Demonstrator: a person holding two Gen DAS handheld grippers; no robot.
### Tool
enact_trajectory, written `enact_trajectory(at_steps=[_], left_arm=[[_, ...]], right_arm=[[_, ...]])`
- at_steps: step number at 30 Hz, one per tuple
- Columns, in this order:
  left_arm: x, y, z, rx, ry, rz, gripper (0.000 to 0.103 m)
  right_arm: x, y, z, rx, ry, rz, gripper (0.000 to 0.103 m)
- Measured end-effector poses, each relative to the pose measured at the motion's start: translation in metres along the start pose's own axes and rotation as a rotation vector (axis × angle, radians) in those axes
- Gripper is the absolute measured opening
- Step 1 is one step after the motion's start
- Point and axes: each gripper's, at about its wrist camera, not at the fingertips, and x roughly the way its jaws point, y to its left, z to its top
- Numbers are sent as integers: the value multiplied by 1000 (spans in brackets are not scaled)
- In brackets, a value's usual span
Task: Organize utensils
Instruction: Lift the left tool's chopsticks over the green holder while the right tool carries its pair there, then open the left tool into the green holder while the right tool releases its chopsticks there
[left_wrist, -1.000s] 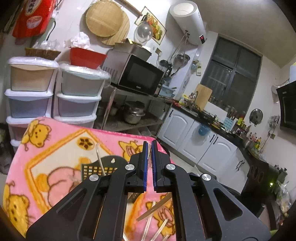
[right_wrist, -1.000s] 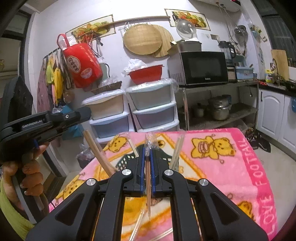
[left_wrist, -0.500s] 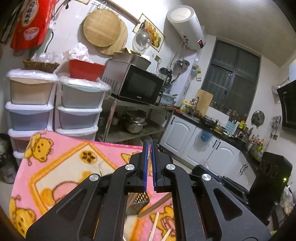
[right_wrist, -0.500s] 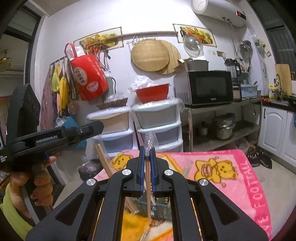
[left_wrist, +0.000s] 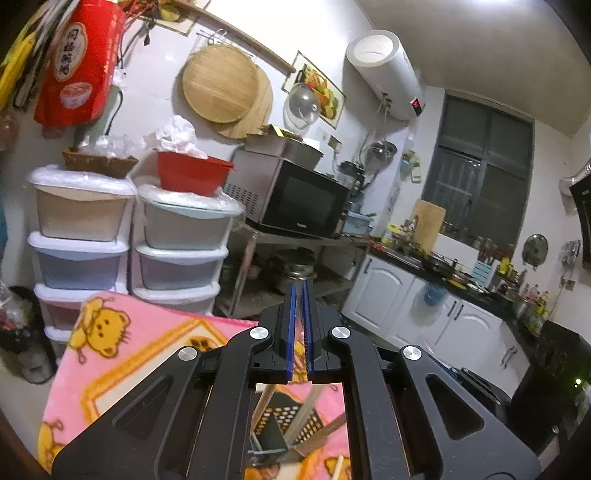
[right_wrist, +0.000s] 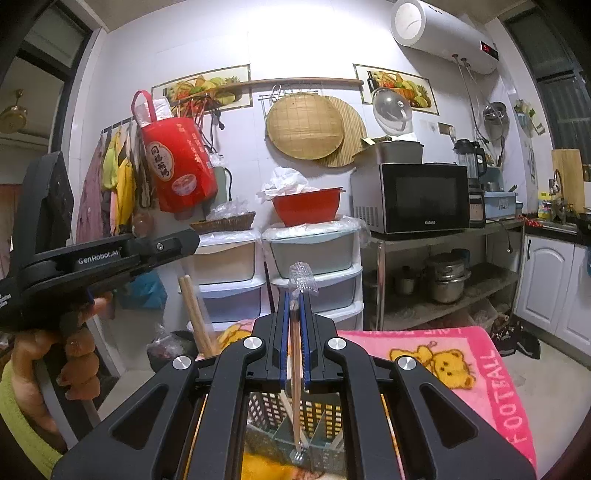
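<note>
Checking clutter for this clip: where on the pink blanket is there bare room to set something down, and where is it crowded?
Bare blanket shows right of the utensil basket, around the bear print out to the lettered border. In the left view, the stretch near the drawers is also bare. It is crowded at the basket, with chopsticks lying beside it.

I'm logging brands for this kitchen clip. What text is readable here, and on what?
"GenRobot.AI": side of the left gripper.
"Galanz": microwave door, small.
"FOOTBALL": pink blanket border.
Red digits on the water heater: too blurred to read.
Chinese characters on the red bag: too blurred to read surely.
</note>
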Motion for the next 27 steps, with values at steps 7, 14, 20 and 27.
enact_trajectory(at_steps=[7,14,20,27], left_arm=[[15,11,2,-20,-29,29,2],[35,22,-13,-35,-13,32,2],[53,30,-31,-39,19,27,2],[65,34,-48,-37,50,31,2]], right_arm=[[20,1,-5,-2,-1,0,6],[39,0,-19,-7,4,-16,6],[53,-6,-34,-11,-6,-34,6],[64,-14,-52,-14,-15,-50,6]])
